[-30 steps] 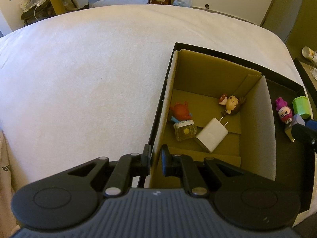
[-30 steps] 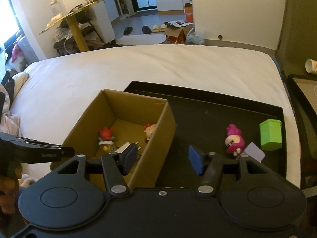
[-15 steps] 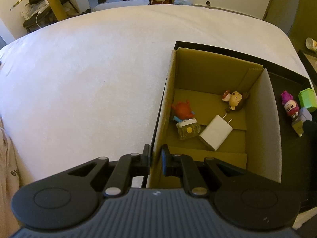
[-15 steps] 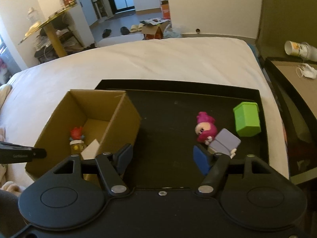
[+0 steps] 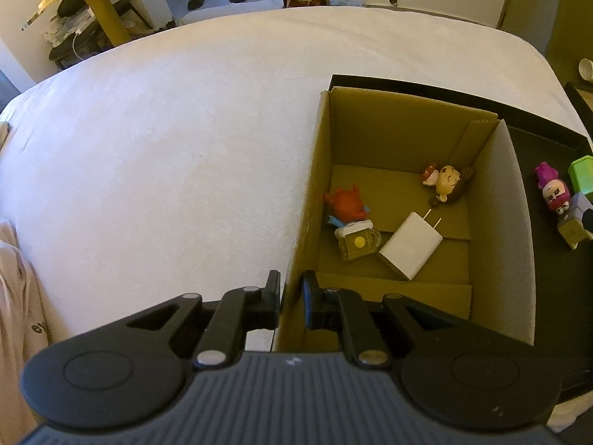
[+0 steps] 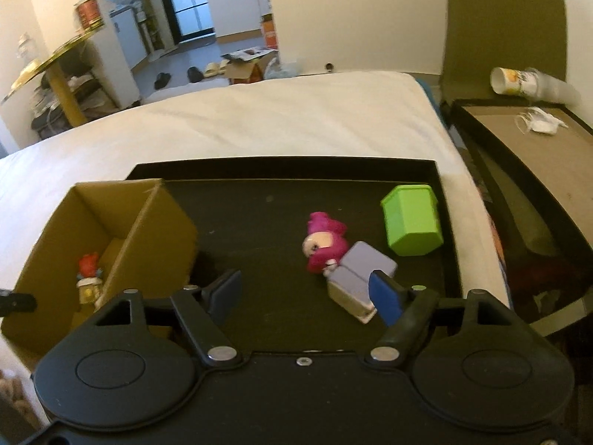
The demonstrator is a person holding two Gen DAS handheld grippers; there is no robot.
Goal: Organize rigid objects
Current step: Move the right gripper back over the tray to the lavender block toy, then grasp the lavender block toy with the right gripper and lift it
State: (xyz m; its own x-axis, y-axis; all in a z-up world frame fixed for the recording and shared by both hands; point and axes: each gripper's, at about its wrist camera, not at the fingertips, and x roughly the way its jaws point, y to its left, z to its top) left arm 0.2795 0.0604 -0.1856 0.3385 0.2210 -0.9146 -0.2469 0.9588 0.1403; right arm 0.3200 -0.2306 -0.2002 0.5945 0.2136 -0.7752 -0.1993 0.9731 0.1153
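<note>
A cardboard box [image 5: 519, 222] stands at the left end of a black tray [image 6: 259, 215] on a white bed. In it lie a red figure [image 5: 344, 205], a small mug figure [image 5: 357, 241], a white charger [image 5: 409, 246] and a brown-haired doll [image 5: 446, 181]. My left gripper [image 5: 291, 298] is shut on the box's near left wall. On the tray lie a pink figure [image 6: 324, 246], a grey-lilac block [image 6: 357, 282] and a green box [image 6: 411, 218]. My right gripper [image 6: 305, 294] is open and empty, its right fingertip beside the block.
The white bed [image 5: 166, 148] spreads to the left and behind the tray. A second dark tray [image 6: 526, 148] with a paper cup [image 6: 515, 79] and crumpled white item sits on the right. Shelves, shoes and a carton stand on the floor beyond.
My right gripper has swung right and forward from the box to the toys on the tray. My left gripper keeps its hold on the box wall.
</note>
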